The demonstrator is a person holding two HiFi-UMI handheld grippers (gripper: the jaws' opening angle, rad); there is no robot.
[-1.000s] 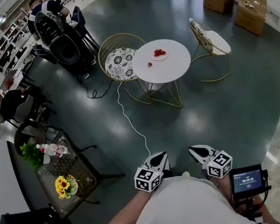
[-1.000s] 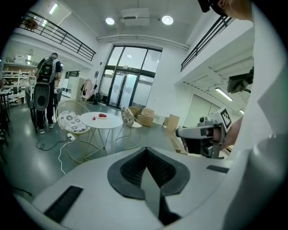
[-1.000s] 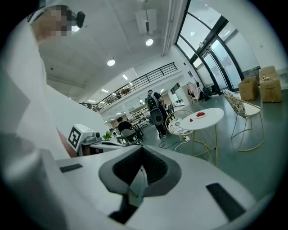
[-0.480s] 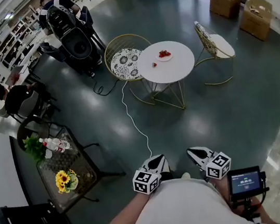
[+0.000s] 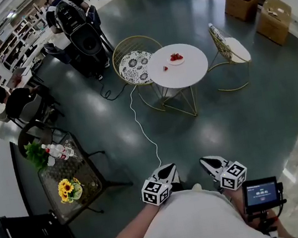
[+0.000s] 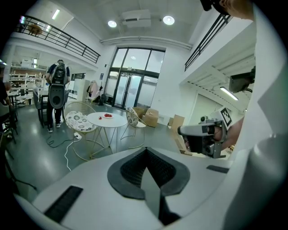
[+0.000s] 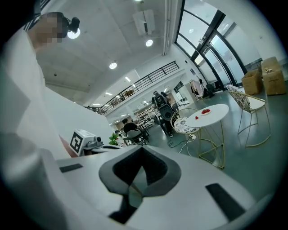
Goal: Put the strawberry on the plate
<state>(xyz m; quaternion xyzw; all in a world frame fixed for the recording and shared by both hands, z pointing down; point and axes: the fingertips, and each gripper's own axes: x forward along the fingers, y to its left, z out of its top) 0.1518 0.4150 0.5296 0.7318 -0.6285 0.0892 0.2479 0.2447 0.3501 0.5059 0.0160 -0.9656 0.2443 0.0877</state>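
- First, walk right up to white table (image 5: 189, 70), far off now.
- Keep left gripper (image 5: 169, 168) and right gripper (image 5: 205, 161) shut and empty, as now, on the way.
- Then open one wide and close softly on loose strawberry (image 5: 165, 68), lying on table just beside plate (image 5: 176, 59).
- Counted: one table, two chairs (image 5: 132, 68), two grippers, one plate, one loose strawberry.

red strawberry (image 5: 165, 68), white table (image 5: 191, 71), black-and-white patterned chair seat (image 5: 132, 68), yellow flowers (image 5: 65, 187)

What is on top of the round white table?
A plate with red fruit, and one loose strawberry beside it on the table. The plate's contents are too small to count.
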